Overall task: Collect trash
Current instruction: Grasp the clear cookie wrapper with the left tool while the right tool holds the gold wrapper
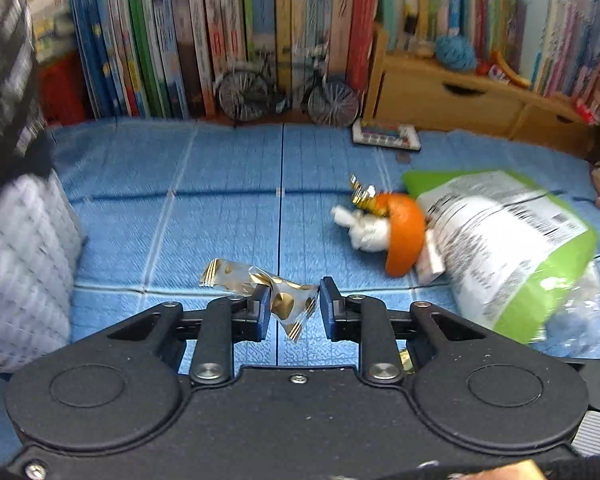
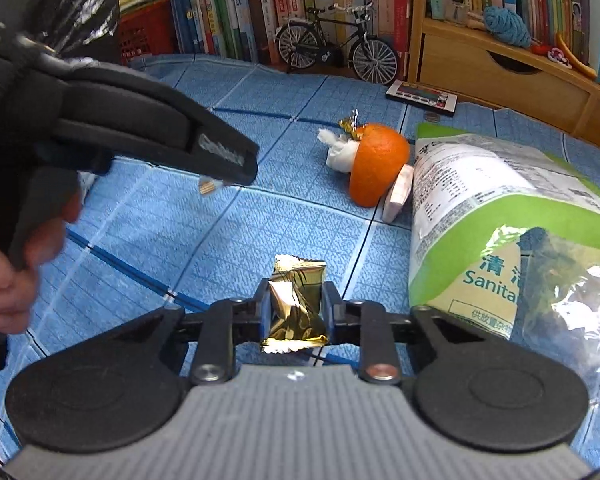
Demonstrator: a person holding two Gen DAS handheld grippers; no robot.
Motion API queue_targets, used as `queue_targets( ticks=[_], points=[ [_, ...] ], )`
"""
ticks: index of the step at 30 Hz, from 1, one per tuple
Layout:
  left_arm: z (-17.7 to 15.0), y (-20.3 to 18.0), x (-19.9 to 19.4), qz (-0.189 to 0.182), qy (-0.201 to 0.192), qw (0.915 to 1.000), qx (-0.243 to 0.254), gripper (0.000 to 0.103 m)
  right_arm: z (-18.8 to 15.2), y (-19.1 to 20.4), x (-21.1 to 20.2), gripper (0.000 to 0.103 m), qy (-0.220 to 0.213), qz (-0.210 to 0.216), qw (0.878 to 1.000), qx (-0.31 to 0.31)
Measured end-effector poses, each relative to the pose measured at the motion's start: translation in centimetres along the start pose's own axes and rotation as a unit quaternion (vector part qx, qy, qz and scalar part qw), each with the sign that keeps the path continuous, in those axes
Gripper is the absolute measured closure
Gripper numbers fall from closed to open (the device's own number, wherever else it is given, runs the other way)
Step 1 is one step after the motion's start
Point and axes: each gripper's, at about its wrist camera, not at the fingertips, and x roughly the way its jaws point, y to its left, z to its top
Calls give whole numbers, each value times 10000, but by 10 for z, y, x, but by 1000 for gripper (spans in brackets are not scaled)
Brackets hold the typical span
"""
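Note:
A clear wrapper with gold spots is pinched between the blue pads of my left gripper, low over the blue mat. In the right wrist view my left gripper shows from the side, with an end of that wrapper sticking out beneath its tip. My right gripper is shut on a crumpled gold foil wrapper. Further back lie an orange peel, a white tissue wad and a small gold wrapper. A green and white bag lies to the right.
A crinkled clear plastic bag lies against the green bag. A small pale packet rests by the peel. A model bicycle, a flat box, wooden drawers and rows of books line the back. A grey quilted cloth is at left.

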Motion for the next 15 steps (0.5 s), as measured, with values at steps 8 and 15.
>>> queue_targets(
  ticks=[8,15],
  points=[
    [16,1,-71,196,-447,9988,16,79,8,5,-28,73,-220,13,9996,166],
    [31,17,-145,431,-983,9942,-26,79,30,8,-61,73,-574,138,9979,269]
  ],
)
